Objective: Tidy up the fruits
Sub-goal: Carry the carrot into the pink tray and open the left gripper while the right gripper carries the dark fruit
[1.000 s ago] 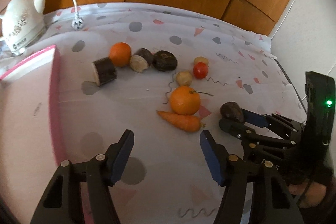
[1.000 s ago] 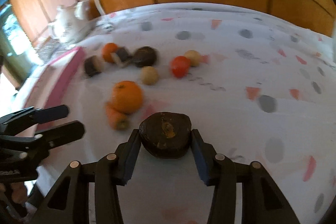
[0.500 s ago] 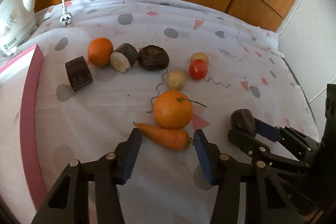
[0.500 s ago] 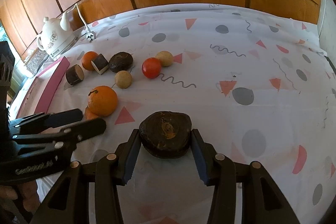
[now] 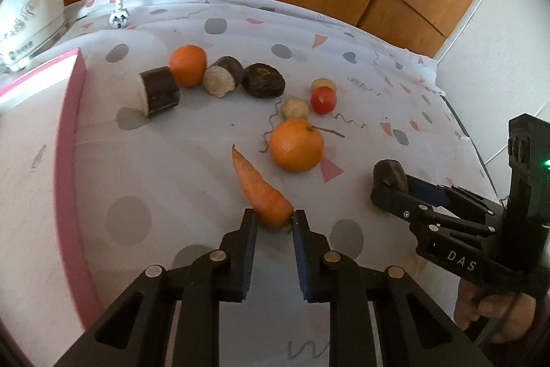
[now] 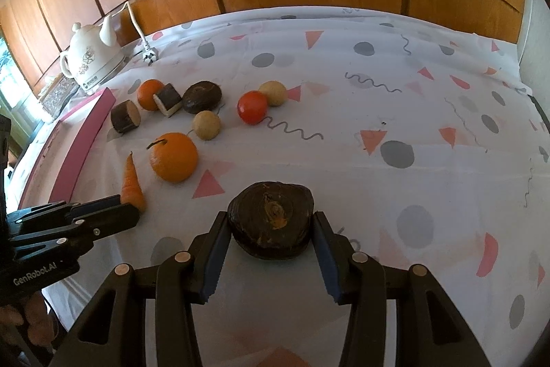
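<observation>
The left hand-held gripper (image 5: 274,222) pinches the thick end of the tapered orange carrot (image 5: 262,191), lying just beside the big round orange (image 5: 297,144) on the patterned counter (image 5: 206,167). The right hand-held gripper (image 6: 270,229) clamps a dark brown round tuber (image 6: 271,218), near that orange.

I counted: oranges (image 6: 174,157) 2 | carrot (image 5: 263,192) 1 | tomato (image 6: 252,107) 1 | pale round fruits (image 6: 206,125) 2 | dark pieces (image 6: 201,97) 4 | kettle (image 6: 92,57) 1
</observation>
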Available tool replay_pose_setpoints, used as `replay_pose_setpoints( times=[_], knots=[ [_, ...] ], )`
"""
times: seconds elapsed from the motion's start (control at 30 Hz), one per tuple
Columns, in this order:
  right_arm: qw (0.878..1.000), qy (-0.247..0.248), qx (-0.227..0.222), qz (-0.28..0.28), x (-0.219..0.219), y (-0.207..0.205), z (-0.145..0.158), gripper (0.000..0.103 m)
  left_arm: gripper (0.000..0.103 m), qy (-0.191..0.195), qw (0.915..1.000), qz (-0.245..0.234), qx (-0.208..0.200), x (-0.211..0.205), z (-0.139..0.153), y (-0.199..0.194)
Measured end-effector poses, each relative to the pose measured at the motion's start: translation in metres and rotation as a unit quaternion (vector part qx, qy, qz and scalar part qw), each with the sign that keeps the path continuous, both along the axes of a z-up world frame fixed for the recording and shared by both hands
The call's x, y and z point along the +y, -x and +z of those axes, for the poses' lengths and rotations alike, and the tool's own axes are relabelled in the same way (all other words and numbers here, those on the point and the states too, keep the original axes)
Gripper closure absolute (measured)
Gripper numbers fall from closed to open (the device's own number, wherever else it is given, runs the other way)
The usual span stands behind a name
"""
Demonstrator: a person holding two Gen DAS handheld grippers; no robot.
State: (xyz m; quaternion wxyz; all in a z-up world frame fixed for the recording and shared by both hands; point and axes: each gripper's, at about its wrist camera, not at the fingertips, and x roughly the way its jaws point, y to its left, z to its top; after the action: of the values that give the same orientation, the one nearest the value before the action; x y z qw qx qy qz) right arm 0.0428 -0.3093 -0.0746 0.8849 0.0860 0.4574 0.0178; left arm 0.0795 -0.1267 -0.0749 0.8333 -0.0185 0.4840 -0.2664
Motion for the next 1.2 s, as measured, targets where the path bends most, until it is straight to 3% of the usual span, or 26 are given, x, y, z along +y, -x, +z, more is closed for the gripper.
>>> replay_pose_setpoints(
  times=[0.27, 0.43, 0.67, 1.2],
  knots=[
    [0.999, -0.005, -0.002, 0.036, 0.025, 0.009, 0.006, 0.055, 0.082, 0.009, 0.9993, 0.023, -0.028, 0.03, 0.016, 0.011],
    [0.997, 0.001, -0.011, 0.078, 0.054, 0.012, 0.015, 0.055, 0.082, 0.01, 0.9968, 0.062, -0.049, 0.062, 0.036, 0.012],
    [0.99, 0.014, -0.021, 0.141, 0.102, 0.004, 0.025, 0.055, 0.082, -0.008, 0.9871, 0.136, -0.083, 0.117, 0.055, 0.012],
    [0.969, 0.0, -0.038, 0.244, 0.195, -0.024, 0.045, 0.055, 0.082, -0.044, 0.9633, 0.245, -0.1, 0.188, 0.049, 0.021]
  ],
)
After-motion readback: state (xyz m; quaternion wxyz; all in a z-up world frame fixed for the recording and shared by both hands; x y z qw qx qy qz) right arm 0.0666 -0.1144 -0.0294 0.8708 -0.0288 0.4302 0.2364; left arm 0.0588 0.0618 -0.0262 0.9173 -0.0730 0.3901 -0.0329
